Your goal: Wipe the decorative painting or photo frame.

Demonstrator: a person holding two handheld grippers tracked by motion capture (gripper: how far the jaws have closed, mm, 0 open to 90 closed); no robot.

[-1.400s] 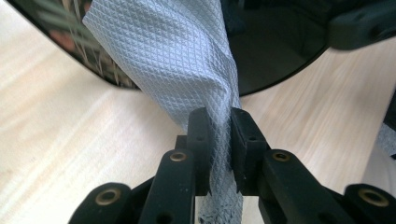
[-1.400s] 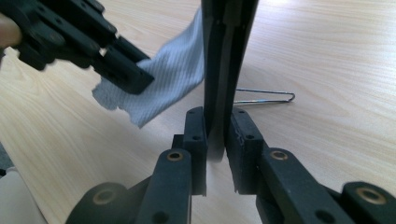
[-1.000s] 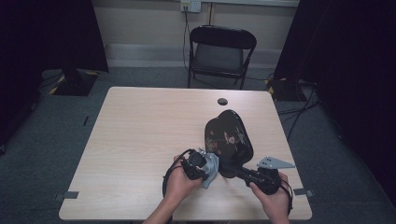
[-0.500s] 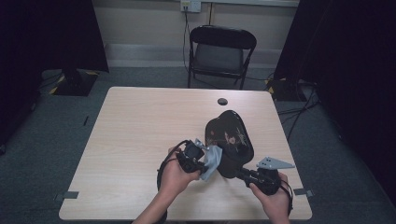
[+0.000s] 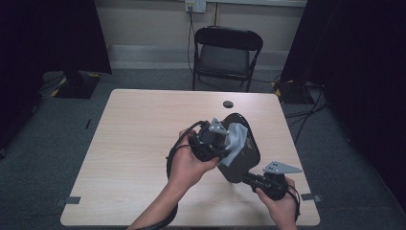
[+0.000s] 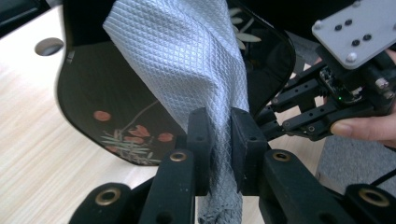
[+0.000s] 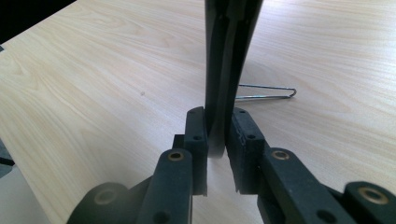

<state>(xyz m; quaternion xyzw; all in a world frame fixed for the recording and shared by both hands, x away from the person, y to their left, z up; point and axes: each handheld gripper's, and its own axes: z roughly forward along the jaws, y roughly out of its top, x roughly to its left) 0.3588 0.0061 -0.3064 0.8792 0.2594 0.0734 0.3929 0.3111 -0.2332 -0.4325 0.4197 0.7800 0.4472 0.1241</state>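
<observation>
Black lacquer tray [image 5: 242, 153], one, held up off the worktop [image 5: 139, 143] from above: right hand-held gripper [image 5: 256, 181] pinches its near edge, left hand-held gripper [image 5: 225, 148] presses one grey cloth [image 5: 235, 141] to its face. Left gripper view: jaws clenched on cloth [image 6: 205, 84]; hard wiping could lever the tray [image 6: 98, 93] loose. Right gripper view: thin rim [image 7: 219, 116] barely nipped, so slip risk; one wire loop [image 7: 266, 93] beneath.
</observation>
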